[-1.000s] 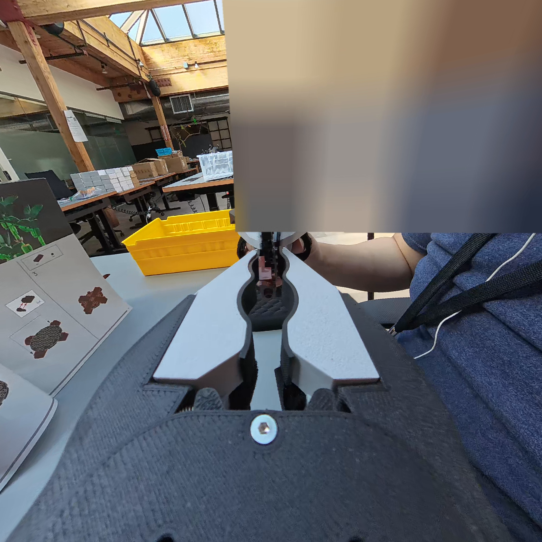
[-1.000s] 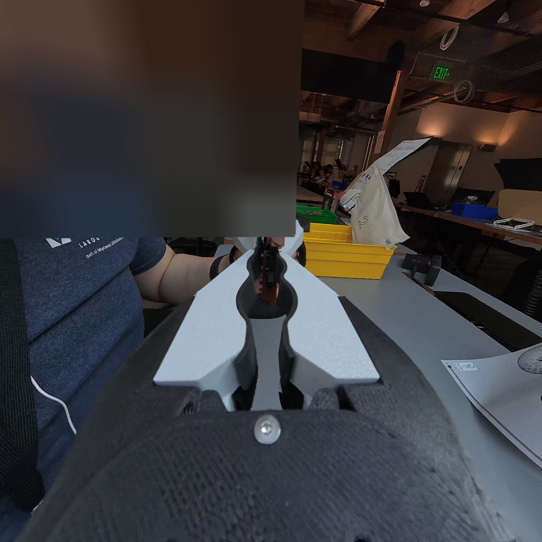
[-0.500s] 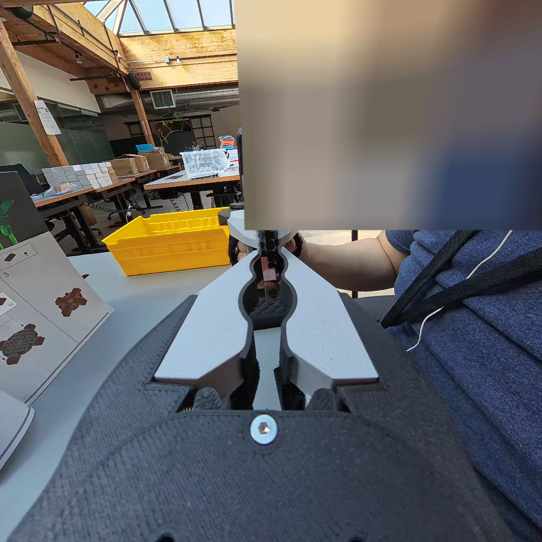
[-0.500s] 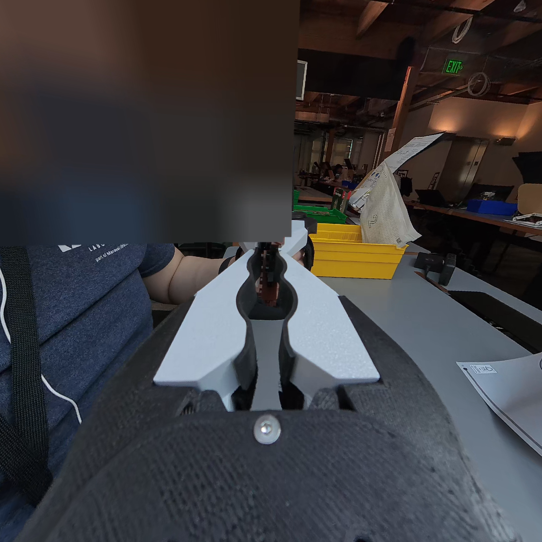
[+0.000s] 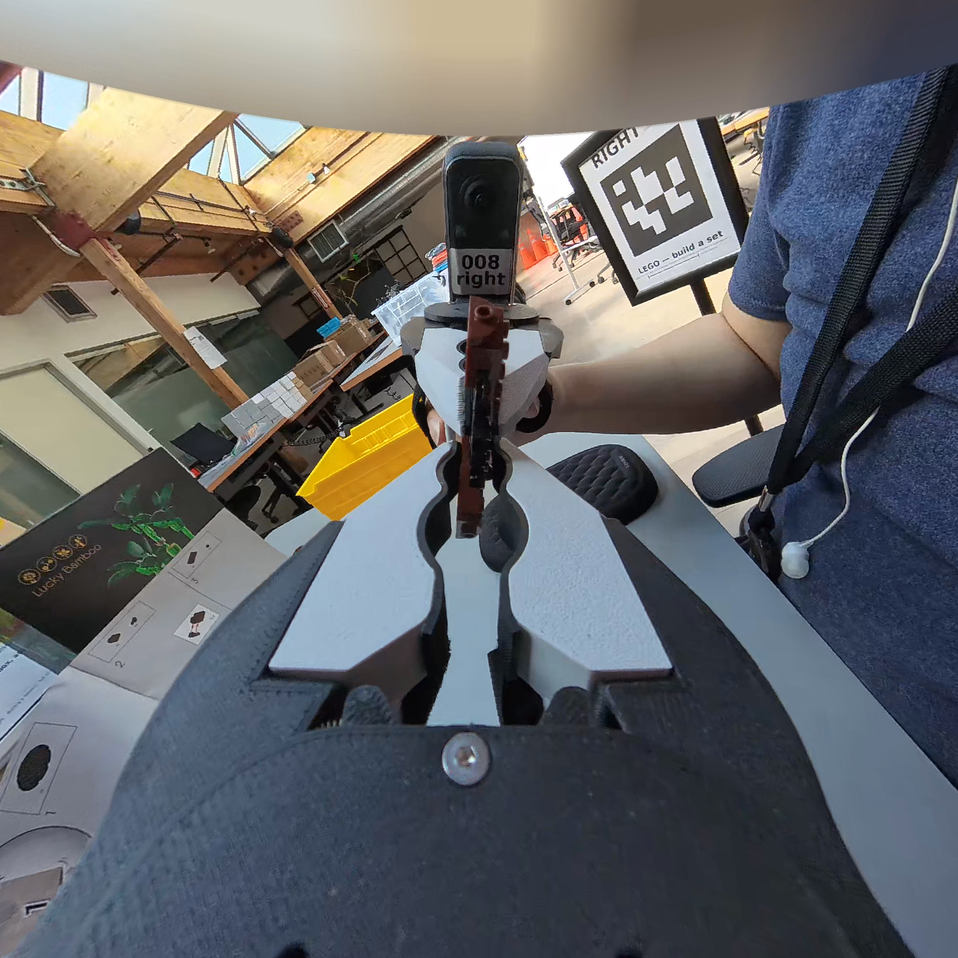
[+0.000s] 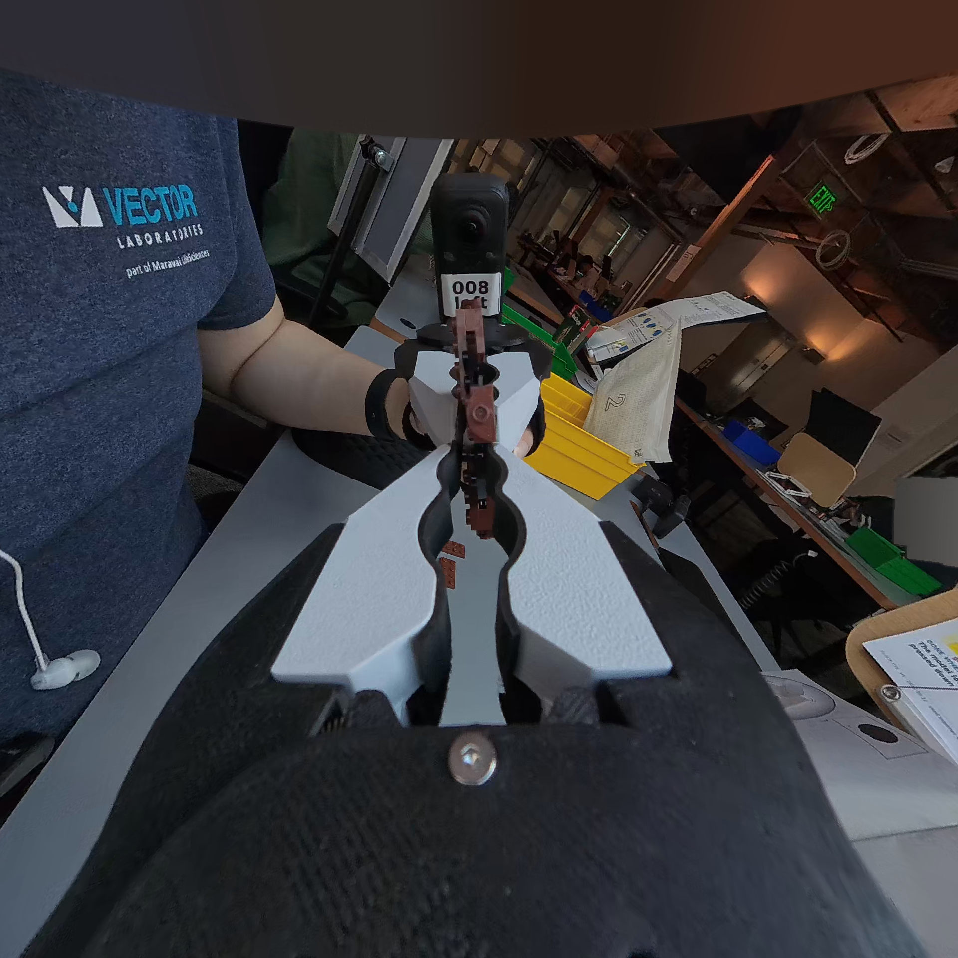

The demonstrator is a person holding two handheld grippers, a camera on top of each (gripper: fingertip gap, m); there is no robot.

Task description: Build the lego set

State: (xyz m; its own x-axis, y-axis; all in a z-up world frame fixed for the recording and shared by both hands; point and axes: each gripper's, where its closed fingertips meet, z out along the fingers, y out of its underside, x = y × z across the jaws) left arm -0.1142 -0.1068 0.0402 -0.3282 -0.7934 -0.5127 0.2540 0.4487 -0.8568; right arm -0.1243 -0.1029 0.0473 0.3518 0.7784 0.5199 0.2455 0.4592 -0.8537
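A thin brown and black lego assembly (image 5: 476, 430) stands edge-on between my two grippers, which face each other above the grey table (image 5: 726, 596). My left gripper (image 5: 478, 448) is shut on its near end. My right gripper (image 5: 482, 383) is opposite, shut on its far end. In the right wrist view the same assembly (image 6: 474, 414) runs from my right gripper (image 6: 474, 453) to the left gripper (image 6: 469, 386). A brown piece with a round hole sits on its side. Two loose brown plates (image 6: 450, 562) lie on the table below.
A yellow bin (image 5: 363, 466) stands behind the grippers and also shows in the right wrist view (image 6: 575, 451), next to a white paper bag (image 6: 637, 399). The instruction booklet (image 5: 103, 570) lies at the left. A black wrist pad (image 5: 606, 482) and the person's body are close by.
Both grippers stay shut on the assembly. The left gripper has turned and rolled, so the booklet and the bin have shifted in its view.
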